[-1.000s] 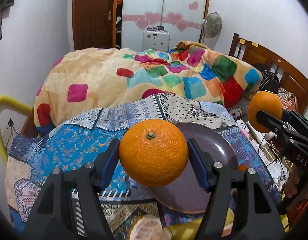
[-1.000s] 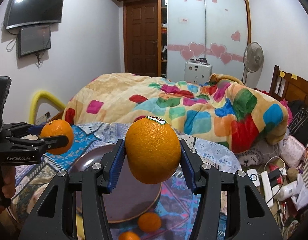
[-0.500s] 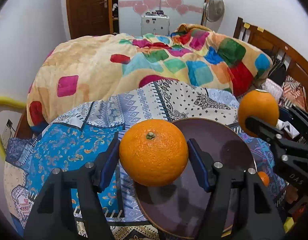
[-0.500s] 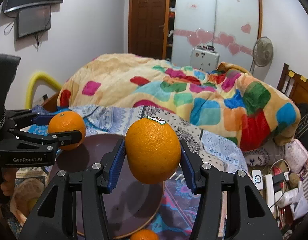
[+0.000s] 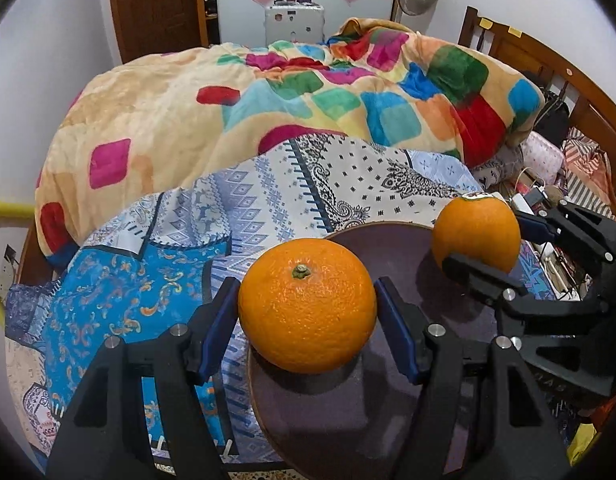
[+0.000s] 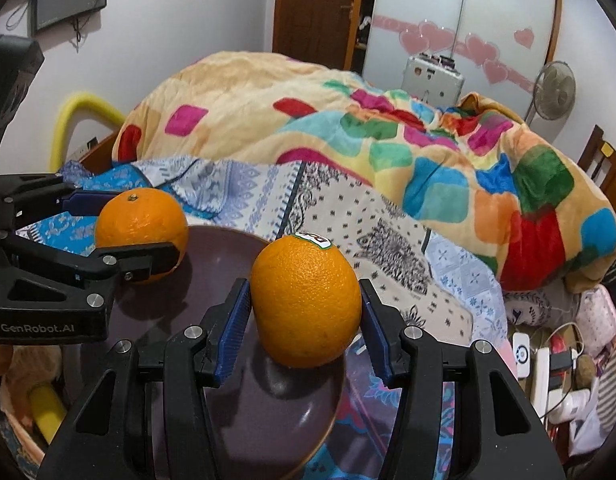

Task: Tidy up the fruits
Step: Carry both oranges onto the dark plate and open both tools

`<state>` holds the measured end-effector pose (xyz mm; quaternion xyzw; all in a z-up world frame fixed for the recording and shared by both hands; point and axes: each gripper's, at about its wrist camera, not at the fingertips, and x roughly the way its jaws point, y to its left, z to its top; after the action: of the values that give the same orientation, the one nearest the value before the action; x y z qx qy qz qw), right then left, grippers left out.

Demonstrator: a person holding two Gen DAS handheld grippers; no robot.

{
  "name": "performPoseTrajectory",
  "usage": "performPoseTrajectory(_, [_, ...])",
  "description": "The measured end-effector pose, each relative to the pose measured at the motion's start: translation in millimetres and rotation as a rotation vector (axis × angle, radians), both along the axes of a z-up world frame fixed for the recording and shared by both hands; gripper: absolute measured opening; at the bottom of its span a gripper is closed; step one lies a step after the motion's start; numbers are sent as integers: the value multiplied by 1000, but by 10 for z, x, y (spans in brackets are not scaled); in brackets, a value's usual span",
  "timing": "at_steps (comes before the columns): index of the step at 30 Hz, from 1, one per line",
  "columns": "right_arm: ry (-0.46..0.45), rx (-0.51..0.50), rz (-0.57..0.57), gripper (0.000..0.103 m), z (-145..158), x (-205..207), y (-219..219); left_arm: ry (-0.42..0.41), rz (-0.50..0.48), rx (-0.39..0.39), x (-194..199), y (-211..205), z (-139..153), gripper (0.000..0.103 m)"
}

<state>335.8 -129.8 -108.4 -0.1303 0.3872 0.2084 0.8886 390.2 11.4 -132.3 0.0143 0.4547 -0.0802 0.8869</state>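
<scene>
While the left gripper (image 5: pixel 308 308) is clamping its blue pads on a round orange (image 5: pixel 308 306) with the stem facing up, that fruit is hanging directly over the near-left part of the dark plate (image 5: pixel 347 420), so the plate is lying straight below the fingers. The right gripper (image 6: pixel 306 312) is pinching a stickered orange (image 6: pixel 306 300), its long axis standing upright, above the plate's right rim (image 6: pixel 323 412). Both hands are sitting about equally near, so each release is probably needing only a short drop.
</scene>
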Motion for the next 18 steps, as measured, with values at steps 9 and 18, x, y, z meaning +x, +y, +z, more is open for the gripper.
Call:
performPoseTrajectory(9, [26, -48, 13, 50, -85, -5, 82, -2, -18, 33, 0, -51, -59, 68])
performPoseTrajectory(18, [-20, -47, 4, 60, 5, -95, 84, -30, -21, 30, -115, -16, 74, 75])
